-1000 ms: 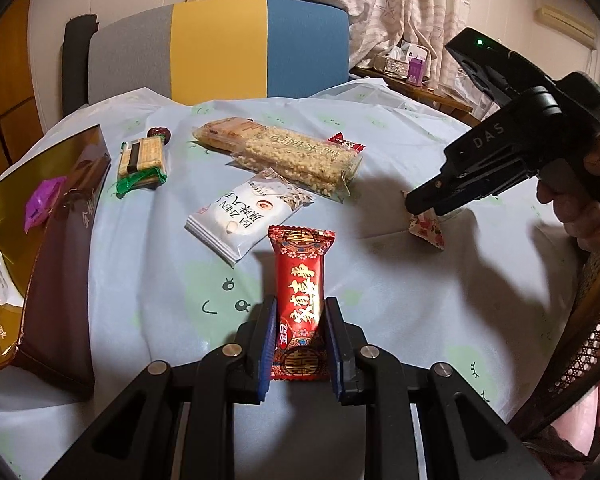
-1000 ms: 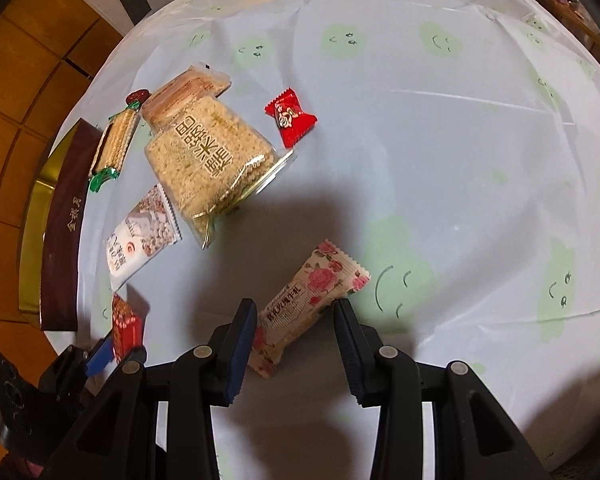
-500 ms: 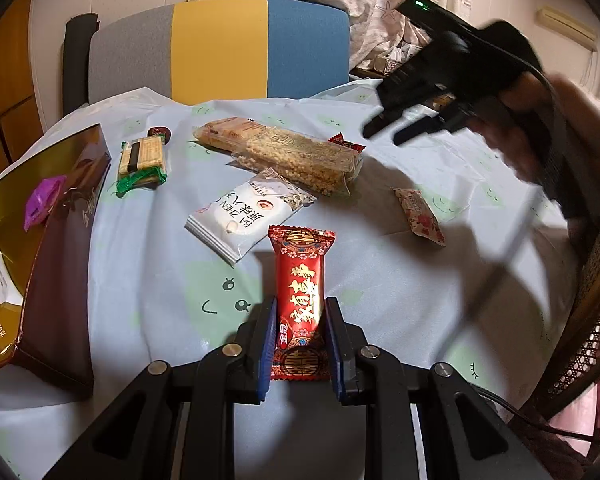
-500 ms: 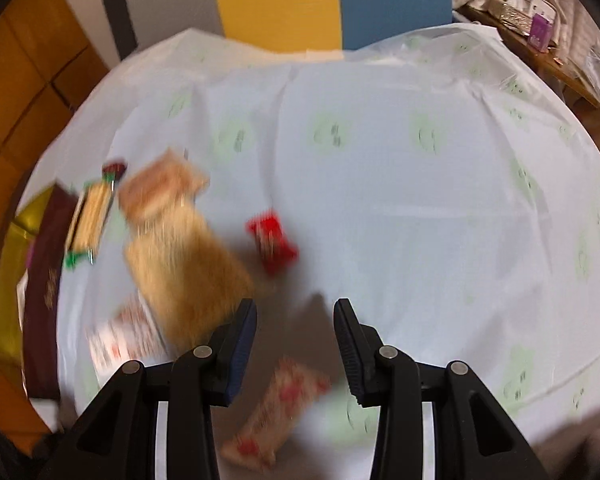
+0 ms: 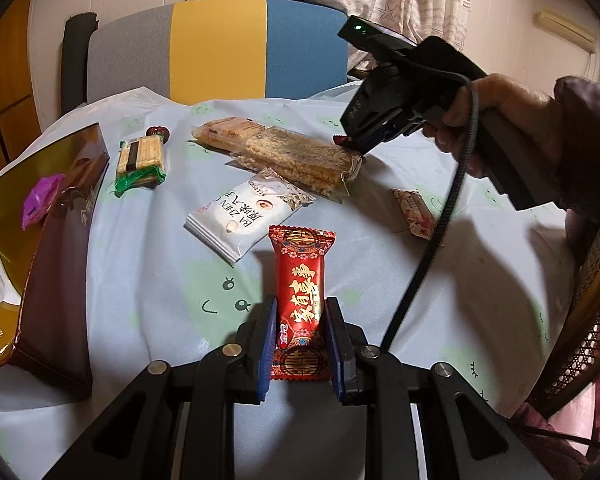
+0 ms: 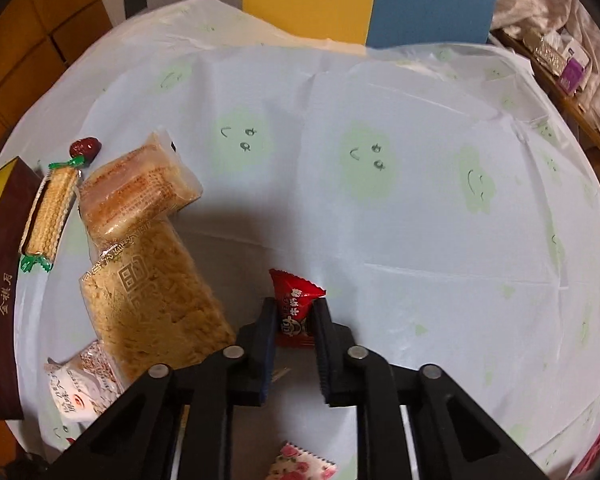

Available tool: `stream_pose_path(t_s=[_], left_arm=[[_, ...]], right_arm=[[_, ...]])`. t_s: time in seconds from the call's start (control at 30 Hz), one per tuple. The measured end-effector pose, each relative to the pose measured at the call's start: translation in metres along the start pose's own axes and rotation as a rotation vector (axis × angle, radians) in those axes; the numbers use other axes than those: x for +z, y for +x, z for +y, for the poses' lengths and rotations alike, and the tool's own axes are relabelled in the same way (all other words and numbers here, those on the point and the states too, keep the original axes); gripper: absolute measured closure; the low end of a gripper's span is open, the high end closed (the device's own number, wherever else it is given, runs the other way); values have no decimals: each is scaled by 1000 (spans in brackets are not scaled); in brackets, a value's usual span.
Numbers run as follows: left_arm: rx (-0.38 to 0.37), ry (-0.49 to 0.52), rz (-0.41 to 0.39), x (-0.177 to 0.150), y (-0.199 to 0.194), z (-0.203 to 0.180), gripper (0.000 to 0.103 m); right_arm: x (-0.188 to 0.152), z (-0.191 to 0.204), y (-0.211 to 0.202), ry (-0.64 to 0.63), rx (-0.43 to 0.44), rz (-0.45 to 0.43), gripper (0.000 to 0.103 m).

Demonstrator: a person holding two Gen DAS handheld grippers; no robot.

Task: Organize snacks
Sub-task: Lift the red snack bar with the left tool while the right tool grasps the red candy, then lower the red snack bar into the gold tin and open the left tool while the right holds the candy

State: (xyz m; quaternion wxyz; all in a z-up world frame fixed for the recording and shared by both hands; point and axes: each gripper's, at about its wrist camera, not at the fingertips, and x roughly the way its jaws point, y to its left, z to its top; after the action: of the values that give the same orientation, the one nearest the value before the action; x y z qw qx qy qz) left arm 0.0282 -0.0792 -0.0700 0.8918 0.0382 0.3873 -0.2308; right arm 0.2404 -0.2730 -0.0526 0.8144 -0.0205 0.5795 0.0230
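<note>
Left gripper [image 5: 300, 338] clamps the red bar [image 5: 302, 304] low on the surface [image 5: 140, 280]; the right gripper [image 6: 294, 328] pinches a red candy [image 6: 294, 304]. Both look light, crinkly and slippery: grip the filled middle, not the crimped ends.
</note>
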Motion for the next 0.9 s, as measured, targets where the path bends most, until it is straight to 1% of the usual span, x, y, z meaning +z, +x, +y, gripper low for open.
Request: stream_pose_path(t_s=[0.07,0.2,0.3,0.37,0.43,0.5,0.57,0.63,0.7,0.77,0.83,0.87,0.9], left_arm=[[2,4,0,0,0,-1,79],[10,10,-1,0,0,-2,79],[11,13,2,1,0,-3,80],[6,13,13,4,0,-2,81],[2,11,22,7,-1,-1,81],[-14,-18,28,10,-4,3,81],[-19,-43,11,16,-12,8,81],[-37,-75,-20,26,-28,14,81],[-36,-112,-63,39,-47,23,81],[-36,-162,-104,53,-66,37,81],[-2,-214,-125,67,-80,57,81],[23,-253,-122,74,-84,72,81],[31,-286,-113,78,-85,84,81]], right_arm=[[-3,-3,-2,-10,15,0,88],[-19,-14,-13,-64,-19,-15,88],[-29,-31,-16,-53,-55,-16,88],[-39,-44,-11,-35,-65,6,88],[-43,-51,-9,-27,-40,-13,88],[-43,-53,-8,-21,-30,-13,87],[-42,-53,-6,-27,-28,-16,87],[-42,-57,-4,-25,-20,-20,87],[-41,-60,-2,-27,-22,-20,87],[-33,-61,4,-38,-30,-21,87],[-44,-53,-4,-46,-40,-24,87],[-45,-52,-4,-48,-43,-24,87],[-47,-51,-6,-49,-45,-25,87]])
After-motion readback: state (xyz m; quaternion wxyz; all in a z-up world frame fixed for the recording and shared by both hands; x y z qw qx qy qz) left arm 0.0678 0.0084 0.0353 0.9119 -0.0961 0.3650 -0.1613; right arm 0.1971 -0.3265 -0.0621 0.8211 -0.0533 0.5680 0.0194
